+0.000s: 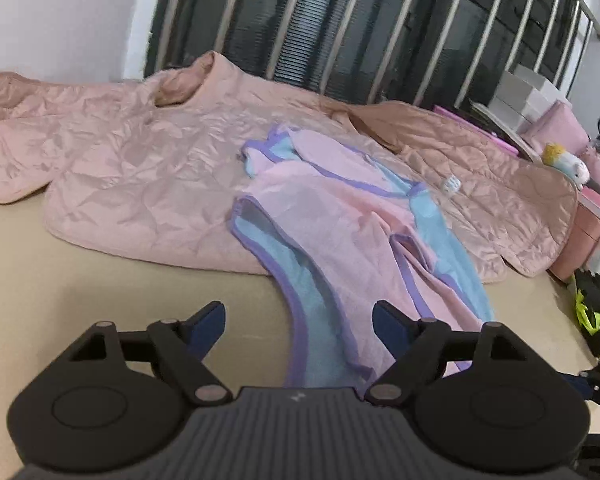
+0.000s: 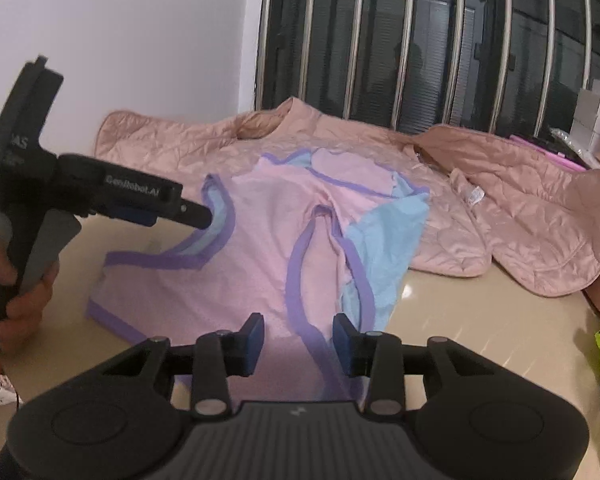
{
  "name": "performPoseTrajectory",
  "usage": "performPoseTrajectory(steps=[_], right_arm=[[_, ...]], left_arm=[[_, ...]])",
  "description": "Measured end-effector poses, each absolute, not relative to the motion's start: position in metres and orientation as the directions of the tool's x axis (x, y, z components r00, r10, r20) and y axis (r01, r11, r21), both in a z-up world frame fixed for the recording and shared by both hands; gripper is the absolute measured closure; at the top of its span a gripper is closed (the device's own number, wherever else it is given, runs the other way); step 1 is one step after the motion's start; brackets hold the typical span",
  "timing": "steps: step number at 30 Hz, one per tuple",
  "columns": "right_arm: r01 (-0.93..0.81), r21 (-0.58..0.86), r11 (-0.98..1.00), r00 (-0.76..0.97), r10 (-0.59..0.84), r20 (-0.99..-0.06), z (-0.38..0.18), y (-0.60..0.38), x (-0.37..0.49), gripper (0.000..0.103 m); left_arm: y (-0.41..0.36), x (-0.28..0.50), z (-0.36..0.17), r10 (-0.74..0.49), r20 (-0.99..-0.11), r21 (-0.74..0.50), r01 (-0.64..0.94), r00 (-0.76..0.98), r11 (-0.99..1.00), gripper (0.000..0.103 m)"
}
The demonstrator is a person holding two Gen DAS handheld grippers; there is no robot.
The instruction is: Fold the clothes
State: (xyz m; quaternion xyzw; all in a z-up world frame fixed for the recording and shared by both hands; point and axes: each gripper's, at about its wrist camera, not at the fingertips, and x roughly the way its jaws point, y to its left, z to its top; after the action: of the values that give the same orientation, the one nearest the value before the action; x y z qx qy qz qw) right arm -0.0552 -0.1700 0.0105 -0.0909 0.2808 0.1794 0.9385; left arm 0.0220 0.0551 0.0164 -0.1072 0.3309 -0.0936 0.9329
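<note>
I see both grippers gaping, gripping nothing: left gripper (image 1: 299, 318), right gripper (image 2: 299, 334). Pink-blue garment (image 2: 260, 256) lies at 12 o'clock, overlapping the quilted pink jacket (image 2: 520, 200).

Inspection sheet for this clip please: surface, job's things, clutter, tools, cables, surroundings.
Surface: glossy beige table.
Job's things: pink and blue garment with purple trim spread flat, its far end overlapping a pink quilted jacket.
Clutter: plush toy, white boxes, neon yellow item at the right edge.
Tools: left tool open above the garment's near edge; right tool open over the hem.
Cables: nothing seen.
Surroundings: white wall, barred dark window.
</note>
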Motion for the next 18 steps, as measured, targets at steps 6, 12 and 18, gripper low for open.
performPoseTrajectory(steps=[6, 12, 18], right_arm=[[-0.334, 0.010, 0.943, 0.760, 0.275, -0.589, 0.002, -0.181, -0.047, 0.085], [-0.369, 0.045, 0.928, 0.769, 0.332, -0.546, 0.017, -0.195, -0.052, 0.065], [-0.300, -0.034, 0.953, 0.801, 0.232, -0.552, 0.018, -0.197, -0.015, 0.061]], left_arm=[[0.045, 0.029, 0.014, -0.237, -0.620, -0.208, 0.135, 0.748, 0.969, 0.061], [0.041, 0.024, 0.013, -0.231, -0.625, -0.172, 0.157, 0.746, 0.973, 0.102], [0.062, -0.004, 0.016, -0.157, -0.604, -0.159, 0.074, 0.782, 0.984, 0.102]])
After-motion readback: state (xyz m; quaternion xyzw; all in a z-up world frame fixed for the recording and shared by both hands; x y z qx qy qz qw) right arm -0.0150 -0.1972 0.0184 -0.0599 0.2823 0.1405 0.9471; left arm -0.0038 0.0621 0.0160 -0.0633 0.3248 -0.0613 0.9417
